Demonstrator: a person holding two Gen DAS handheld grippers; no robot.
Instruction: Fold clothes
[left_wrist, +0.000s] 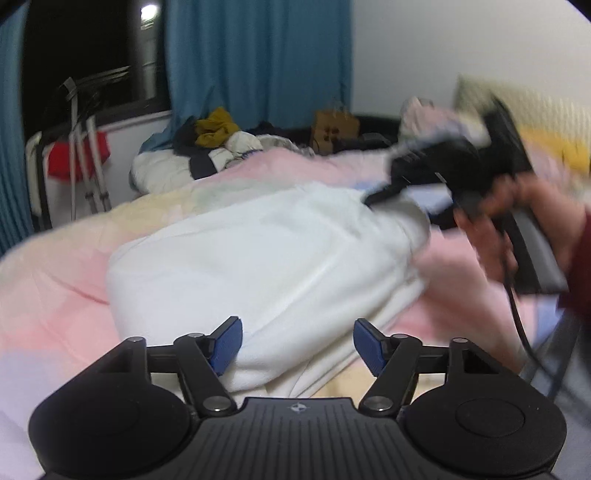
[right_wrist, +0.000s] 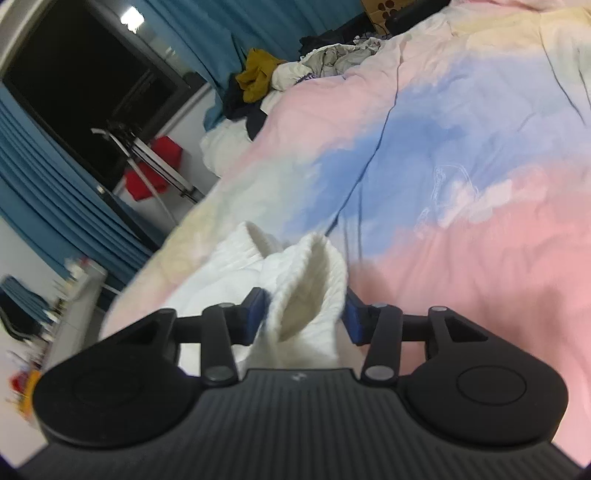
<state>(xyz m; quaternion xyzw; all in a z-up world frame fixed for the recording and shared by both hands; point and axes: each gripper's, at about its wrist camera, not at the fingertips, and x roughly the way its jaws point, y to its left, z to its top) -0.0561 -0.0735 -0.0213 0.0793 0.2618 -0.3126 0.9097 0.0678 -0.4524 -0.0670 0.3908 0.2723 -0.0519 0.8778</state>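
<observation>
We saw the white garment (left_wrist: 258, 258) lying spread on the bed (left_wrist: 55, 295), over a duvet mottled in pink, pale yellow and blue. From the left wrist camera, the left tongs (left_wrist: 297, 345) stood spread wide, their blue pads (left_wrist: 227, 343) on either side of the garment's near edge, the fabric lying between them without being pinched. At the far right end of the garment, the right tongs (left_wrist: 373, 199) appeared blurred, gripped by the person's right hand (left_wrist: 517, 218) in a dark red sleeve, with their tip at the cloth.

From the right wrist camera, the right tongs (right_wrist: 304, 312) were pinching a ribbed white cuff or hem of the garment (right_wrist: 306, 280), which bulged up between the blue pads (right_wrist: 255, 306) and pressed against both. The rest of the white cloth trailed off to the left, resting on the duvet.

Farther off, a heap of clothes (left_wrist: 218, 140), including a mustard piece, lay at the end of the bed, near the blue curtains (left_wrist: 258, 55) and a dark window (left_wrist: 92, 55). A brown cardboard box (left_wrist: 334, 129) stood beyond the bed.
</observation>
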